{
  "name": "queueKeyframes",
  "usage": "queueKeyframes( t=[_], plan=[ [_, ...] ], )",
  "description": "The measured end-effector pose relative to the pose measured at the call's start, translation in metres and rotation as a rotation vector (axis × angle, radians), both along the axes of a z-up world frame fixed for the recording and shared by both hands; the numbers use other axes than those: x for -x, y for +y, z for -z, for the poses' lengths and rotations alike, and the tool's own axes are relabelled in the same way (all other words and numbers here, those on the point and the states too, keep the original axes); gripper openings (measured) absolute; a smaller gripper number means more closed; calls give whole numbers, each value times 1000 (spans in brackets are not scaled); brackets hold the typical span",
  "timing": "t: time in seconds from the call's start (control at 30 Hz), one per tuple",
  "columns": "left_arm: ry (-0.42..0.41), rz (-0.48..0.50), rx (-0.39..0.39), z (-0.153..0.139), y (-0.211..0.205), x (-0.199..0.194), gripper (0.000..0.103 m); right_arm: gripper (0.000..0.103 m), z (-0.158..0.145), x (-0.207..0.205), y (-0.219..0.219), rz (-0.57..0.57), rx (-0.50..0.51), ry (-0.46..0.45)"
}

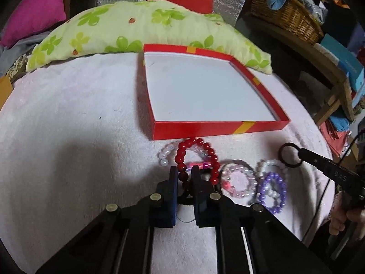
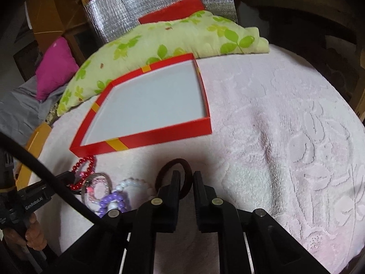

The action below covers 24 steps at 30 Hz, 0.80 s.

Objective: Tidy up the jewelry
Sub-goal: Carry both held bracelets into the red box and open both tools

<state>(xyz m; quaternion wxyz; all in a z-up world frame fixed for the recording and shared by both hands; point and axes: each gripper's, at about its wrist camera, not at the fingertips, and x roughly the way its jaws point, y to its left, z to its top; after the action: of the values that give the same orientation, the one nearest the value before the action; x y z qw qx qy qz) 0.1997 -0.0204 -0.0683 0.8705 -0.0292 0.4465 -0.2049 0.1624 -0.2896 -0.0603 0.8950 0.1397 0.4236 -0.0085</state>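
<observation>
We clamped our left fingers (image 1: 184, 171) on the red bracelet (image 1: 196, 157) and our right fingers (image 2: 186, 177) on the dark ring (image 2: 173, 175) near the box (image 1: 219, 129).

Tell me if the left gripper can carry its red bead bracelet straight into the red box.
Probably yes. The left gripper is shut on the red bead bracelet, and the red box lies open and empty just beyond it, nothing between.

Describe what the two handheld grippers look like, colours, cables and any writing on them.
Both are black. The left gripper has flat fingers with blue pads, angular black linkages and round silver pivot bolts. The right gripper is built alike. A black cable trails from each; white lettering marks both bodies, partly legible.
</observation>
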Motion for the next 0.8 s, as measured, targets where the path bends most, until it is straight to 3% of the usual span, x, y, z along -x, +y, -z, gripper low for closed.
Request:
queueKeyframes(
  t=[0.37, 0.6, 0.67, 0.73, 0.8],
  plan=[
    [-142, 70, 82, -64, -3, 24, 9, 12, -28, -11, 7, -37, -67, -92],
    [-196, 99, 89, -105, -17, 4, 9, 13, -30, -29, -14, -31, -188, -24],
    [-224, 107, 83, -115, -24, -8, 9, 24, -24, -30, -23, -25, -175, 23],
    [-243, 105, 82, -118, -29, -21, 9, 60, -13, -31, -27, -6, -163, 66],
    [-232, 96, 103, -114, -30, -33, 9, 63, -4, -33, -28, -12, -154, 91]
  ],
)
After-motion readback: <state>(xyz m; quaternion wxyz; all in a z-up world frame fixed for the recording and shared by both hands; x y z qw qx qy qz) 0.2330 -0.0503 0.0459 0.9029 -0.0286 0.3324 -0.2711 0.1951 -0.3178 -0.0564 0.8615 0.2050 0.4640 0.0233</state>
